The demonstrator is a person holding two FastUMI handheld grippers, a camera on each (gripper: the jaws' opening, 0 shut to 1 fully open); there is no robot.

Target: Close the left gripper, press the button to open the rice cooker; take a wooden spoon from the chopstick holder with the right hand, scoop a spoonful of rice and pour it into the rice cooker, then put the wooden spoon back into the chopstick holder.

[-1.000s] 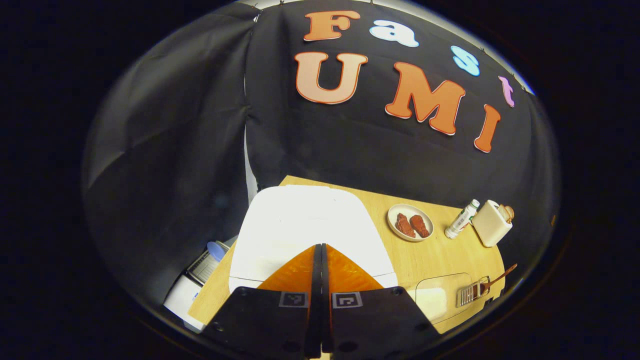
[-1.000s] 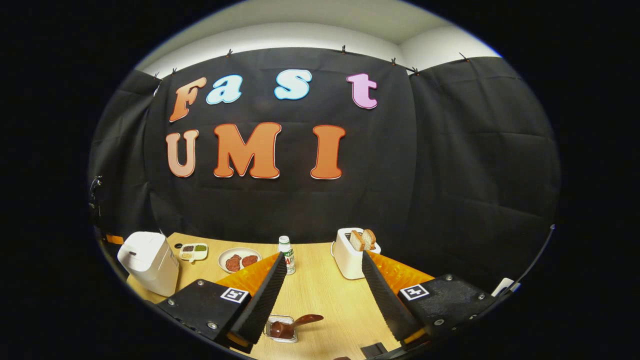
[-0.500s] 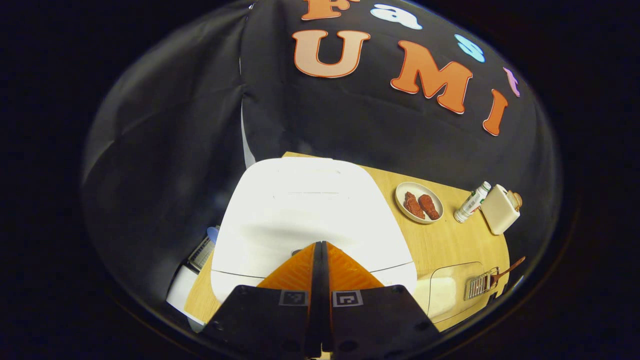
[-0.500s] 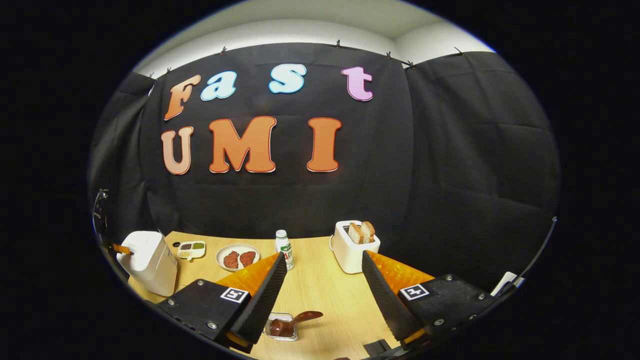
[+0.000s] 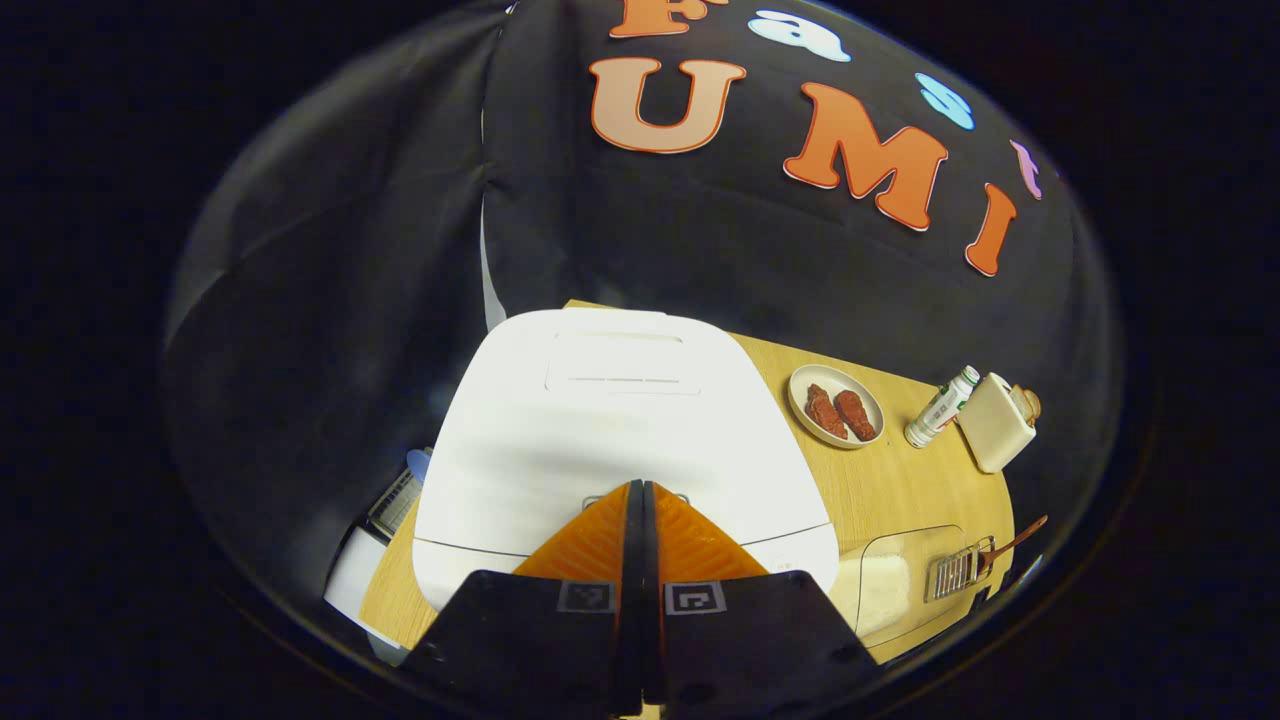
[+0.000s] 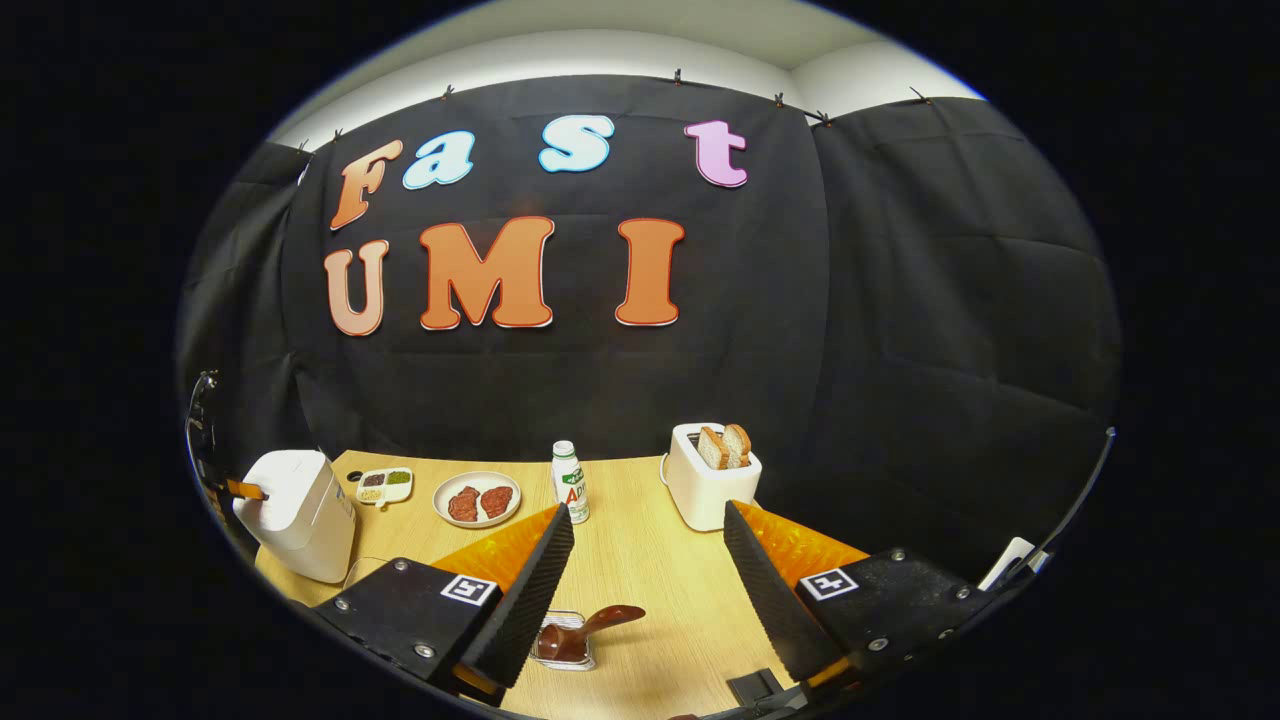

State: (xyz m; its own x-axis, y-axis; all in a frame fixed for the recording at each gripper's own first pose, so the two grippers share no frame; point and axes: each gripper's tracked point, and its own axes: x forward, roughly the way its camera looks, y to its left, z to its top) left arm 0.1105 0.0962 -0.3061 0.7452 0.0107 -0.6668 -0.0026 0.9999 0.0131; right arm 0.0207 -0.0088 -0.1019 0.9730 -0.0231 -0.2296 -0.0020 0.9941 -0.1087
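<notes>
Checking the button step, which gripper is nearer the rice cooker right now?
Left. The left gripper sits shut right at the rice cooker lid's front; the right gripper is open across the table, above the wooden spoon.

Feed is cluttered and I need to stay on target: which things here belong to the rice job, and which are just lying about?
For the job:
white rice cooker, lid down
left gripper, jaws together at its front edge
brown wooden spoon in the wire chopstick holder
clear rice container
right gripper, jaws apart

Lying about:
plate of red meat
white bottle
white toaster with bread
small condiment tray
</notes>
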